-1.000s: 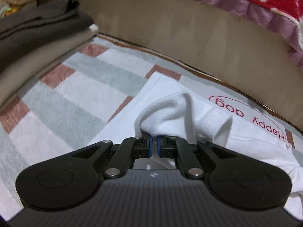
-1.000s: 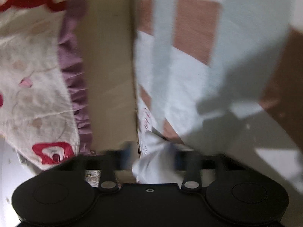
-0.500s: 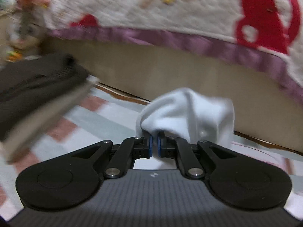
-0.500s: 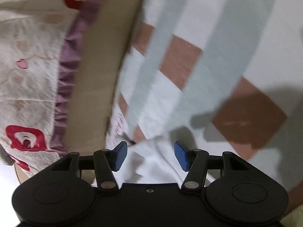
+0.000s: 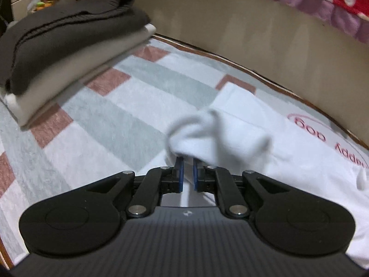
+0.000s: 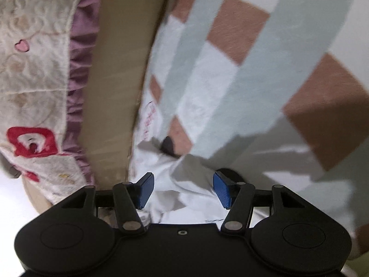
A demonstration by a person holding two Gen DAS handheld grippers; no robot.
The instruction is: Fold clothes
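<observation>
A white shirt (image 5: pixel 299 152) with red "Happy dog" lettering lies on the checked cloth (image 5: pixel 129 106) beside a beige base board. My left gripper (image 5: pixel 187 173) is shut on a bunched fold of that shirt (image 5: pixel 219 133), which humps up over the blue pads (image 5: pixel 180 173). In the right wrist view my right gripper (image 6: pixel 183 190) stands open just above the white shirt (image 6: pixel 191 168), with crumpled fabric lying loose between its blue pads (image 6: pixel 145 190).
A folded stack, dark grey on beige (image 5: pixel 69 46), sits at the left on the checked cloth. A beige board (image 5: pixel 253 34) with a purple-frilled quilt (image 5: pixel 334 7) above it bounds the far side. A small dark object (image 6: pixel 168 146) rests at the shirt's edge.
The left gripper swung up with the white fold, then came back down over the shirt. The right gripper opened and let go of the white fabric.
</observation>
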